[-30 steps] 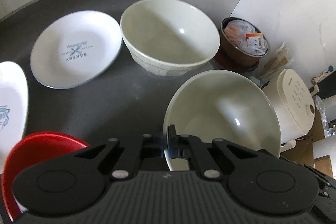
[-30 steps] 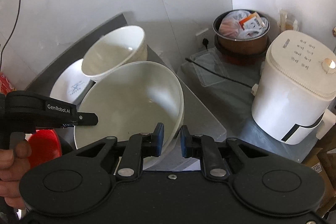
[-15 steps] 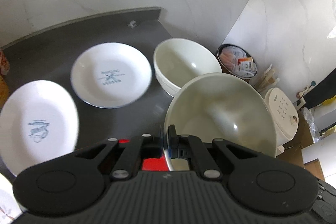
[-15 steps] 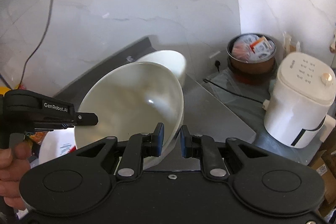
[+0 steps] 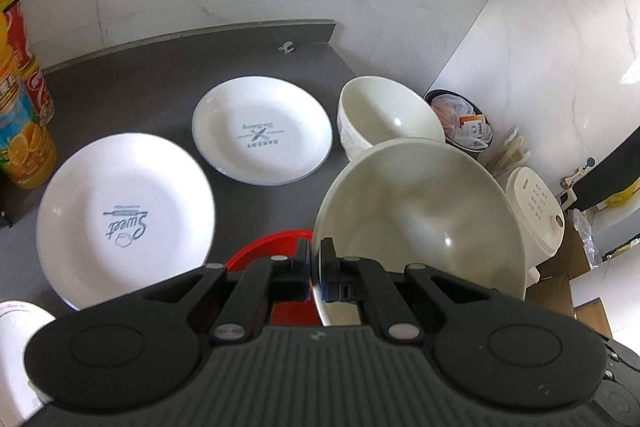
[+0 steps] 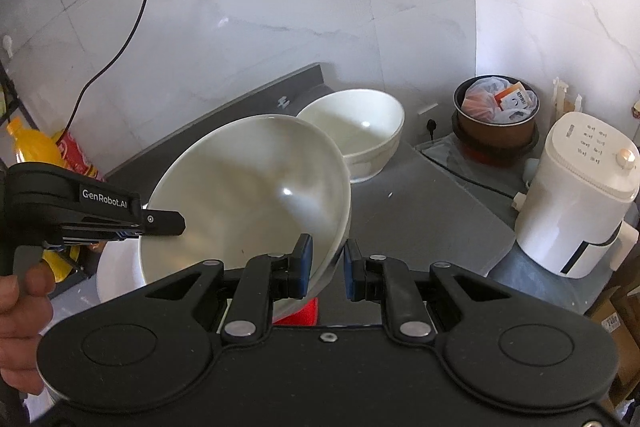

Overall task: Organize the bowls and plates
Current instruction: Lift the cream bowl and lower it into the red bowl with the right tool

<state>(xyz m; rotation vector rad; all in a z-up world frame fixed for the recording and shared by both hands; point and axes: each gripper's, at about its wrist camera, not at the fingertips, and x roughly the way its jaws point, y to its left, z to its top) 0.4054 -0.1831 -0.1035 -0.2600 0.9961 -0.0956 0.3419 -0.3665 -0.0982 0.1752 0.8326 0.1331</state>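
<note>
A large white bowl (image 5: 420, 211) hangs tilted in the air above the dark counter (image 5: 160, 91). My left gripper (image 5: 316, 259) is shut on its near rim. In the right wrist view the same bowl (image 6: 248, 195) has its right rim between the fingers of my right gripper (image 6: 327, 259), which is shut on it. My left gripper (image 6: 176, 227) grips the opposite rim there, with a hand behind it. A second white bowl (image 5: 384, 119) stands on the counter beyond. Two white plates, a "Bakery" plate (image 5: 262, 135) and a "Sweet" plate (image 5: 124, 215), lie flat to the left.
A red bowl (image 5: 276, 247) sits under the held bowl. Drink bottles (image 5: 24, 147) stand at the counter's left edge. Off the counter's right end are a white cooker (image 6: 580, 203) and a full bin (image 6: 496, 111). A cable (image 6: 132, 7) hangs on the wall.
Both grippers have lifted the big bowl up and back from the counter. The standing bowl and plates look smaller and farther, and the "Sweet" plate has come fully into view.
</note>
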